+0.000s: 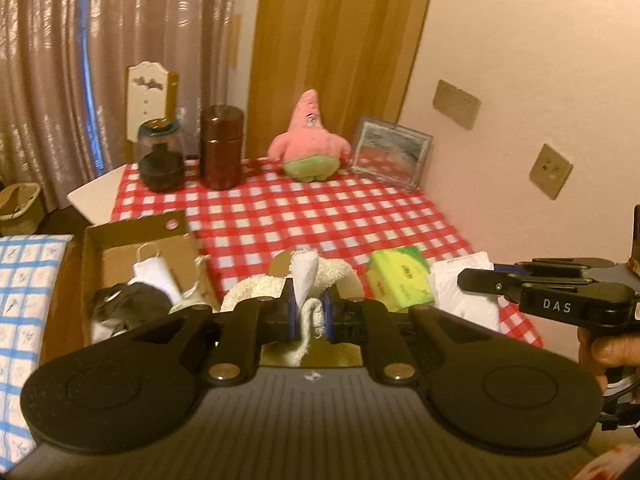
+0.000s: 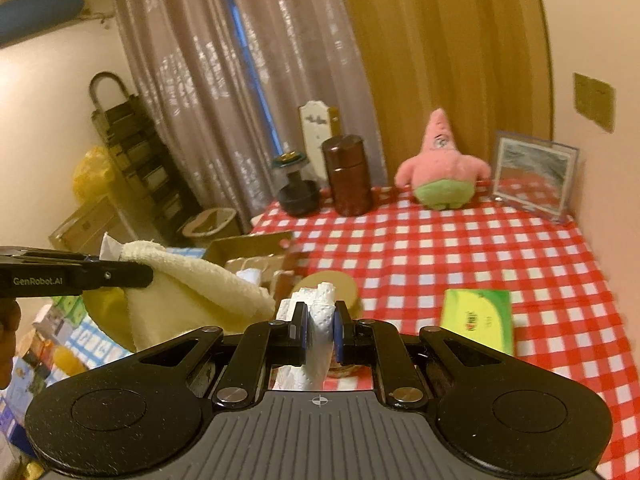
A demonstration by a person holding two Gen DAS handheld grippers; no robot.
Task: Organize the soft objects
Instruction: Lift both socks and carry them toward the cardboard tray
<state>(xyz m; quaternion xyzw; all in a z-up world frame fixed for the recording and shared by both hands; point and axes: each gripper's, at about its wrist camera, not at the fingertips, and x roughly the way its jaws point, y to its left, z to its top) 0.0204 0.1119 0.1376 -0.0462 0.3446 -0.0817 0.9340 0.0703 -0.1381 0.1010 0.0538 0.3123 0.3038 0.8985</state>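
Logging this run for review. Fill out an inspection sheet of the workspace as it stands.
Surface: table under red checked cloth.
Job's things: cream towel; white paper towel; green tissue pack; cardboard box holding white and dark soft items.
Clutter: pink plush, brown canister, glass jar, framed picture.
Grippers: left gripper jaws shut on cream towel; right gripper jaws shut on white paper towel.
Cables: nothing seen.
Surroundings: curtains, wall sockets.

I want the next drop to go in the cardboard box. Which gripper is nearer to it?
Left. The left gripper, shut on a cream towel, is just beside the cardboard box. The right gripper, holding a paper towel, is farther off.
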